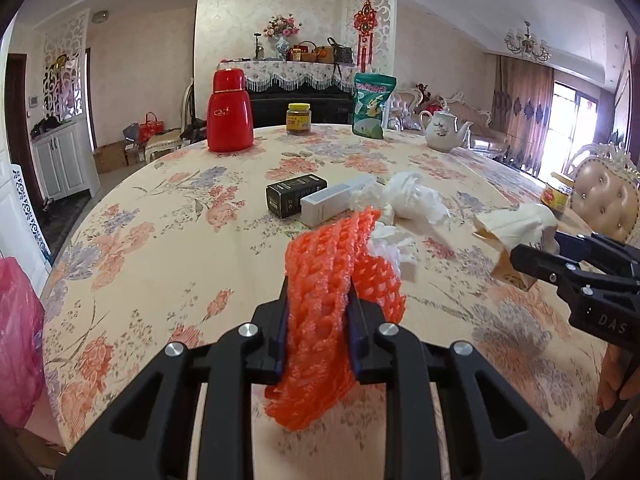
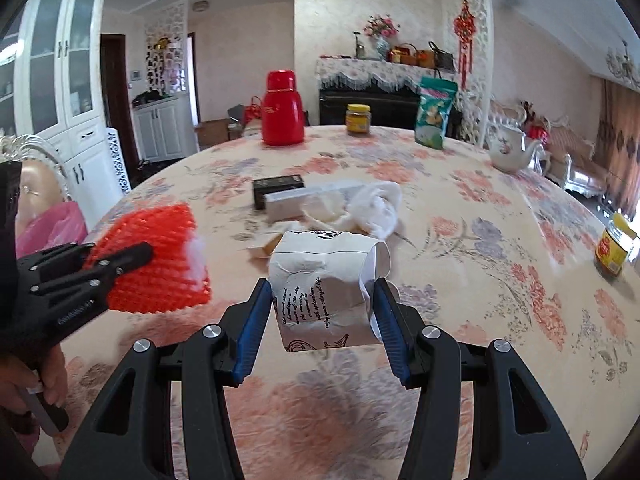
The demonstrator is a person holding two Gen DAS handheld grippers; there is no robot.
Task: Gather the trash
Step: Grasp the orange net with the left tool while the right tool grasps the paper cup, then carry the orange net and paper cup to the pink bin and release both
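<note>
My left gripper (image 1: pixel 318 304) is shut on an orange foam fruit net (image 1: pixel 324 280) and holds it above the floral tablecloth (image 1: pixel 160 240); the net also shows in the right wrist view (image 2: pixel 160 256). My right gripper (image 2: pixel 324 296) is shut on a crumpled white paper cup (image 2: pixel 326 284), lifted above the table; the cup also shows in the left wrist view (image 1: pixel 516 232). Crumpled white tissues (image 1: pixel 412 200) lie mid-table beside a black box (image 1: pixel 294 194) and a white box (image 1: pixel 336 200).
A red thermos (image 1: pixel 229 112), a jar (image 1: pixel 299 119), a green snack bag (image 1: pixel 372 104) and a white teapot (image 1: pixel 442 130) stand at the far edge. Another jar (image 2: pixel 614 246) stands at the right. A pink plastic bag (image 1: pixel 18 340) hangs at the left table edge.
</note>
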